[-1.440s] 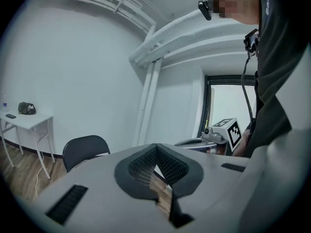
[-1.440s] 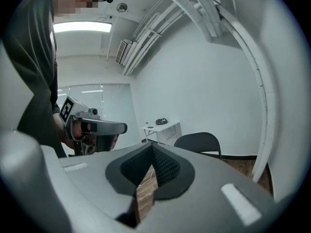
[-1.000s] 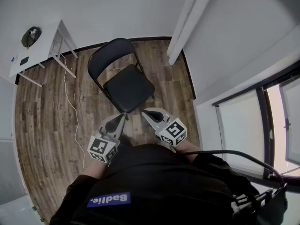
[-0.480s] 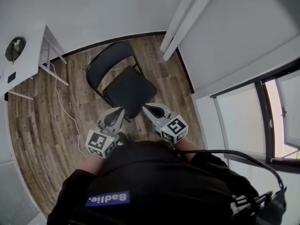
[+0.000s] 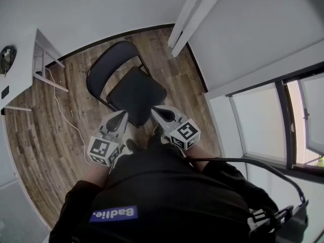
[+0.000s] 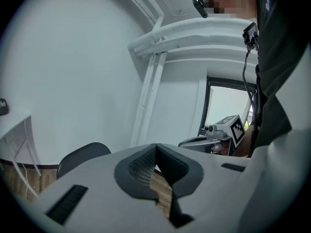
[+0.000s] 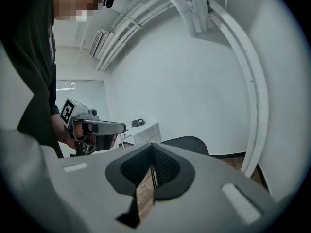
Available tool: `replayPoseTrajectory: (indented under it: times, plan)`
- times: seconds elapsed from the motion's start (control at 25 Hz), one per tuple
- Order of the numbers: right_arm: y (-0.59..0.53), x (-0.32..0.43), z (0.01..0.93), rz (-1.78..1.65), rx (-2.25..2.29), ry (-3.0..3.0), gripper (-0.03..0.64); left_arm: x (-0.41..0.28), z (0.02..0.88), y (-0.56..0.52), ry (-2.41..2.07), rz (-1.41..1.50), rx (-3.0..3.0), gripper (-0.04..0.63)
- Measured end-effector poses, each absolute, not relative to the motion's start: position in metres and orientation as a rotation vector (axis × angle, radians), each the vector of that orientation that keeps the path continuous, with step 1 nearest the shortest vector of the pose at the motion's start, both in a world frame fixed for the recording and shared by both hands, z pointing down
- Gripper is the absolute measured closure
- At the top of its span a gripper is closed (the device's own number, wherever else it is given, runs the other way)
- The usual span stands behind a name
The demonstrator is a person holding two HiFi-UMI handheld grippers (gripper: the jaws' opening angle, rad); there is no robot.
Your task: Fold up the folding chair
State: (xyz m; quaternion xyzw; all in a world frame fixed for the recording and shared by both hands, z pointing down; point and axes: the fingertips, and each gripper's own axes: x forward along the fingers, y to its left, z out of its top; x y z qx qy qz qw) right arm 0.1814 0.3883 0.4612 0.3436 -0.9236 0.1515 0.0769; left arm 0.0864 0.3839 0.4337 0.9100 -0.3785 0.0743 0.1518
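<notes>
I see the wood floor (image 5: 50,135) running under everything. The chair (image 5: 135,91) stands unfolded right ahead of both tips, with the near edge of its seat close to them and its backrest on the far side. A white worktop (image 5: 20,67) sits well off to the left of my left hand-held gripper (image 5: 123,116). That one's jaws are pressed together on nothing. My right hand-held gripper (image 5: 155,112), beside it, is likewise closed and empty.

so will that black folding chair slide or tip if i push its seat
The folding chair probably feels rigid, since its frame looks like thin metal tubing. On the smooth wood floor it may slide. Its upright backrest suggests a push could tip it backwards.
</notes>
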Motion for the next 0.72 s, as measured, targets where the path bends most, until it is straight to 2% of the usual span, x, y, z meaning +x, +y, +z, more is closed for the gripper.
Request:
replayPoseTrajectory:
  times: [0.72]
  plan:
    - [0.288,0.261,0.552,0.642,0.875,-2.723,0.614,0.110,0.480,0.255,-1.309,0.403,2.448,0.591]
